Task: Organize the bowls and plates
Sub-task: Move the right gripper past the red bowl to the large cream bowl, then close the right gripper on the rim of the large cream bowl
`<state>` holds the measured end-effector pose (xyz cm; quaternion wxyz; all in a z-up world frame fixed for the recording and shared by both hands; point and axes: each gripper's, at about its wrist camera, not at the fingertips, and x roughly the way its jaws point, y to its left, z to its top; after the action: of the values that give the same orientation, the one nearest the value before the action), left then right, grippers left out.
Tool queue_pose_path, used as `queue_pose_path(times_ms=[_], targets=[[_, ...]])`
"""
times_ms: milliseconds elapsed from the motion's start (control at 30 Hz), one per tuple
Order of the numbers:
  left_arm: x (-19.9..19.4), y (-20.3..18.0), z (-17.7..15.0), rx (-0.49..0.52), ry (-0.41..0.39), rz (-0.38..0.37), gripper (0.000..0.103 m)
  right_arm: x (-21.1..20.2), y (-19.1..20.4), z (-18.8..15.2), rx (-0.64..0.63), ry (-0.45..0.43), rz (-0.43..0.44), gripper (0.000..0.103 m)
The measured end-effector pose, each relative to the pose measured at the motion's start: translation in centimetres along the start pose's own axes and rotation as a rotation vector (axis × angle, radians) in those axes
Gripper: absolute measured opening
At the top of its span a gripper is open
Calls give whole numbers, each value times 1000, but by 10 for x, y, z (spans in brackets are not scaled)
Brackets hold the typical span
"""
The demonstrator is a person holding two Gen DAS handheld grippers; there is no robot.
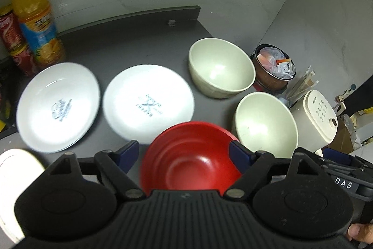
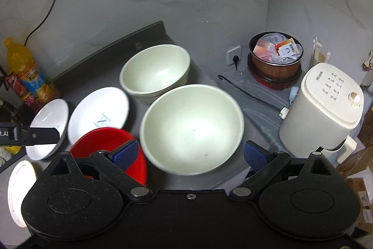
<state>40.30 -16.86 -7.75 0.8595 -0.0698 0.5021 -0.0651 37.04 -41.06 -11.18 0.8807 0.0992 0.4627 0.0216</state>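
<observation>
My left tongs (image 1: 184,151) are spread wide, hovering over the red bowl (image 1: 191,160), gripping nothing. My right tongs (image 2: 191,151) are also spread, over the near cream bowl (image 2: 192,127), empty. On the grey counter (image 1: 139,39): two white plates (image 1: 58,106) (image 1: 148,103) side by side, left of the red bowl; far cream bowl (image 1: 220,68) behind the near one. Orange juice bottle (image 1: 35,13) and red can (image 1: 14,39) at back left. White appliance (image 2: 324,106) and a lined bin (image 2: 275,60) sit off the right edge, lower down.

Left gripper (image 1: 184,153) spread wide, right gripper (image 2: 191,153) likewise
</observation>
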Motion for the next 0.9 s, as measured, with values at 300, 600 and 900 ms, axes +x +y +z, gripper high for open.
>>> queue_pose_path(times_ms=[300,600,900], targets=[[38,-46,23,28,33,-2,74,26,-44,16,12,54,19,87],[72,-74,35,41,67,-31,61,56,-66,23,31,118,73,78],[110,-85,37,41,128,-30,38,79,-74,17,26,185,102,59]])
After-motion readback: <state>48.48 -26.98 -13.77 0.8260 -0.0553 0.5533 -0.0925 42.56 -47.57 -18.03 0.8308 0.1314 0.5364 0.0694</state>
